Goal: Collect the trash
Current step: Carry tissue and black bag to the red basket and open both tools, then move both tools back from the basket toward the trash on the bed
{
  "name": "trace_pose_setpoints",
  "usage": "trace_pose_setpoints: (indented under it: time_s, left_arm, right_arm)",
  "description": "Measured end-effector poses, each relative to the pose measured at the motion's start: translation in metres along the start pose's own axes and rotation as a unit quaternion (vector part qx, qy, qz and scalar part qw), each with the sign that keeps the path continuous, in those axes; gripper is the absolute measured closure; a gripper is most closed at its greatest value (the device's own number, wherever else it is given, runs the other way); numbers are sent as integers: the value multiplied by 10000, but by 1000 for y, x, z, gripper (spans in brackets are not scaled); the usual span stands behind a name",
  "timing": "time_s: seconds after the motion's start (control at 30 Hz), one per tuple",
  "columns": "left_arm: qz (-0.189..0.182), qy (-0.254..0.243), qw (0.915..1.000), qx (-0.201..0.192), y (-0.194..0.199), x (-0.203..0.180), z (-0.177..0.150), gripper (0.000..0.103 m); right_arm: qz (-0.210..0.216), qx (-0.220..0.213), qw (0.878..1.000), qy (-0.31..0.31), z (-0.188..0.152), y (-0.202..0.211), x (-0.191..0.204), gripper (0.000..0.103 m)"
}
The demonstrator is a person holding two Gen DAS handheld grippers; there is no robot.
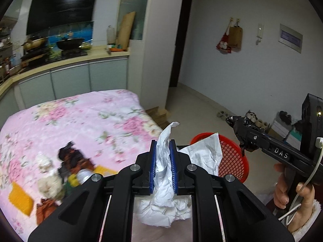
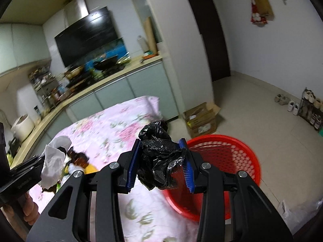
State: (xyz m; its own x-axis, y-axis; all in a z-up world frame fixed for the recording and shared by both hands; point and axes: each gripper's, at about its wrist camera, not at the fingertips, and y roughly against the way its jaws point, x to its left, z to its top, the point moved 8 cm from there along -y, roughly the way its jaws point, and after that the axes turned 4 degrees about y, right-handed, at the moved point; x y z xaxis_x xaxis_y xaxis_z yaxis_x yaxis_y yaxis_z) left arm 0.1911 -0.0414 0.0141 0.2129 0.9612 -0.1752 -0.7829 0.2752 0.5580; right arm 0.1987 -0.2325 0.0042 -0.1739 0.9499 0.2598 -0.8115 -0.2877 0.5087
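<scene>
My left gripper [image 1: 163, 147] is shut on crumpled white paper [image 1: 164, 181], held above the pink floral table edge. It also shows in the right wrist view [image 2: 43, 153], with the paper [image 2: 52, 161]. My right gripper [image 2: 161, 157] is shut on a crumpled black plastic bag [image 2: 159, 155], near the rim of the red mesh basket [image 2: 238, 155]. In the left wrist view the right gripper [image 1: 236, 125] holds the black bag [image 1: 246, 143] over the red basket [image 1: 234, 161]. More trash [image 1: 60, 171] lies in a pile on the table: dark wrappers, pale crumpled wads, yellow pieces.
The table has a pink floral cloth [image 1: 80, 121]. A kitchen counter [image 1: 66, 60] with pans runs behind it. Cardboard boxes [image 2: 201, 119] sit on the floor beyond the basket. Shoes and a shoe rack [image 2: 310, 109] stand by the right wall. A white bag [image 2: 298, 211] lies at lower right.
</scene>
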Motion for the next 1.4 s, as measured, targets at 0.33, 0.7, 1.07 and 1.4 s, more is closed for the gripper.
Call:
trace_pose_setpoints:
  time_s: [0.33,0.7,1.07,1.4]
  left_arm:
    - [-470,-205,9981,345,-59,-65,10,91]
    - [-731,-420,9894,1182,-143,-114,-22,90]
    - [-711,-92,9882,1355,-175,-111,-36,38]
    - [-481,114,9950,866,-133,-93,-17,19]
  right_arm:
    - [-711,32,9963,-480,-1,4,-68,66]
    - [-1098,545,9864,-1095,-30,-26,-112,65]
    - [-984,697,9789,-1648,-40,-36,-131,40]
    - [-1018,424,9827,-1490,-27,-20,-119,34]
